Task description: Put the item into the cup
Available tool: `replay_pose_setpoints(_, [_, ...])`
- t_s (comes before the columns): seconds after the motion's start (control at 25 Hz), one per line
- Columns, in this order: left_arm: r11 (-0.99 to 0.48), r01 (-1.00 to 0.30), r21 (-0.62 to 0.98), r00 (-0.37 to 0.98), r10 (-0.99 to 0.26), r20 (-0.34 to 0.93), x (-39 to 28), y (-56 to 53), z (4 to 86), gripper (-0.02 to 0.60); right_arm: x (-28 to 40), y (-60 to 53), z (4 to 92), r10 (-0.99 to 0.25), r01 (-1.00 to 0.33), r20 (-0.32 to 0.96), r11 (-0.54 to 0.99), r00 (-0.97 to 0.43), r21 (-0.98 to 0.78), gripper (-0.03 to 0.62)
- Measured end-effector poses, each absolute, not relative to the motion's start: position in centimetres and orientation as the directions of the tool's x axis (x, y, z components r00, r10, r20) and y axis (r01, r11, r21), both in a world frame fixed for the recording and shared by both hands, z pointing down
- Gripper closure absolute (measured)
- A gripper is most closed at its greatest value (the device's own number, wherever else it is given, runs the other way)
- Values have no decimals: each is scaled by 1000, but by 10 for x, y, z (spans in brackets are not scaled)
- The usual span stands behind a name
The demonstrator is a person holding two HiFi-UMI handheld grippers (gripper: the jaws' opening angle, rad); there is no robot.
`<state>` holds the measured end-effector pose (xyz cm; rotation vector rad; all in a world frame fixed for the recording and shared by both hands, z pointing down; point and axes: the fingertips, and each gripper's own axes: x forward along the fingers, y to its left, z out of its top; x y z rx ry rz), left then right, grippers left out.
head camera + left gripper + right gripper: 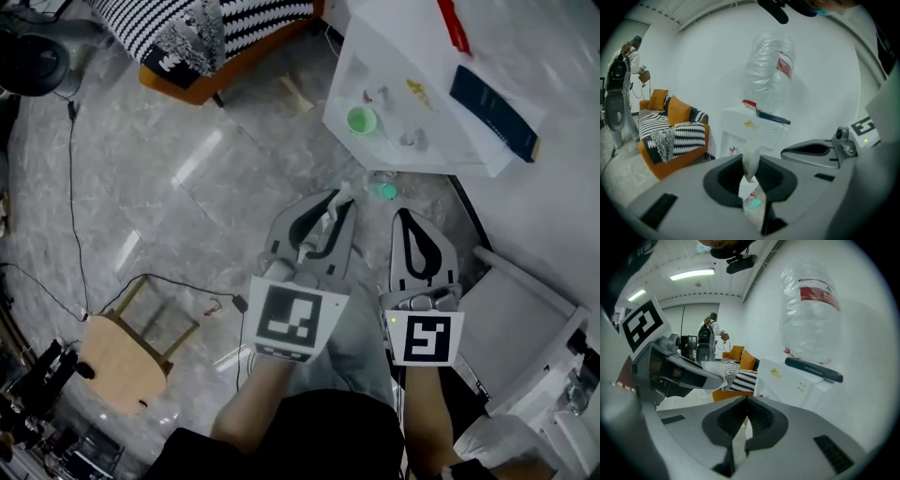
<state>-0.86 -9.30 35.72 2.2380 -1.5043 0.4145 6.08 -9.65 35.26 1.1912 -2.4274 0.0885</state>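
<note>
Grey polished stone floor [187, 187] fills most of the head view, and the two tongs are held over it, side by side, near the middle. The left gripper [336, 204] has its jaws closed on a thin white paper-like packet [751, 164], which stands upright between the pads and rises above them. The right gripper [409, 217] is just beside it at 3 o'clock; its jaws are pressed together with nothing between them.

The small round green cup [361, 120] stands in the recess of a white box-shaped water dispenser [394, 47], at 12 o'clock from the packet and well apart from it. Close to the cup in the same recess are a few small pale things, too small to tell. Between the packet and the cup, low by the foot of the dispenser, lies another small green thing [386, 190]; I cannot tell what it is.

On top of the dispenser sits a large clear plastic bottle with a red label [768, 70], and beside it a flat dark blue book-like thing [494, 111] and a narrow red thing [454, 23].

At 11 o'clock is an orange sofa [670, 164] with a black-and-white striped blanket [206, 19]. At 8 o'clock stands a light wooden stool [117, 361], and a thin black cable [75, 216] runs over the floor near it. In the right gripper view, a person [708, 336] stands far behind the sofa.
</note>
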Motion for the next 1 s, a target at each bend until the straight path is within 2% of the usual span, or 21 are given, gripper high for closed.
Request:
replay_pose_setpoints(0.68, [-355, -906, 233, 423, -721, 548, -3, -151, 472, 512, 63, -144, 472, -725, -817, 498, 573, -476, 54, 583])
replay_pose_setpoints(1.0, [-415, -895, 166, 425, -672, 606, -19, -187, 520, 512, 59, -159, 504, -728, -850, 526, 527, -440, 18, 583])
